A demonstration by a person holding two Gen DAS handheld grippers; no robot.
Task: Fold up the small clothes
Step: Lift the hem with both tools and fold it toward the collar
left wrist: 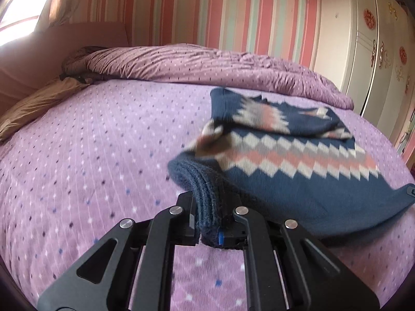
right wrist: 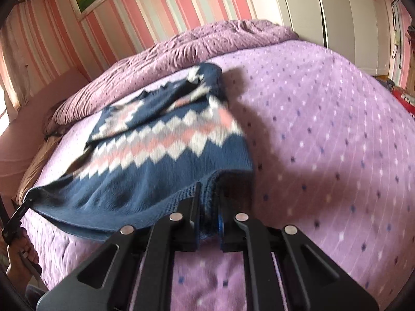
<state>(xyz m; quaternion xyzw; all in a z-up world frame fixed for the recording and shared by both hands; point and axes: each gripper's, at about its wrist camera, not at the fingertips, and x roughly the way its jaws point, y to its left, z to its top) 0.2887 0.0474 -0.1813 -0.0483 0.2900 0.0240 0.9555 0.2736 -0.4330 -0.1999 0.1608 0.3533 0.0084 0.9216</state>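
A wide bed point(left wrist: 77, 142) under a lilac dotted cover filled both views, a crumpled quilt point(left wrist: 207, 62) heaped along its far edge below the striped wall point(left wrist: 207, 7). On it, right of centre in the left wrist frame and left of centre in the right, lay the small navy sweater point(left wrist: 298, 160) with its pink and white diamond band, its top part already doubled over. The left hand-held gripper point(left wrist: 208, 217) was pressed shut on one corner of the ribbed hem, and the right hand-held gripper point(right wrist: 208, 215) pinched the other, the hem lifted clear of the cover between them. To fold cleanly, I judged both corners should travel level and together toward the far edge, keeping the hem taut.
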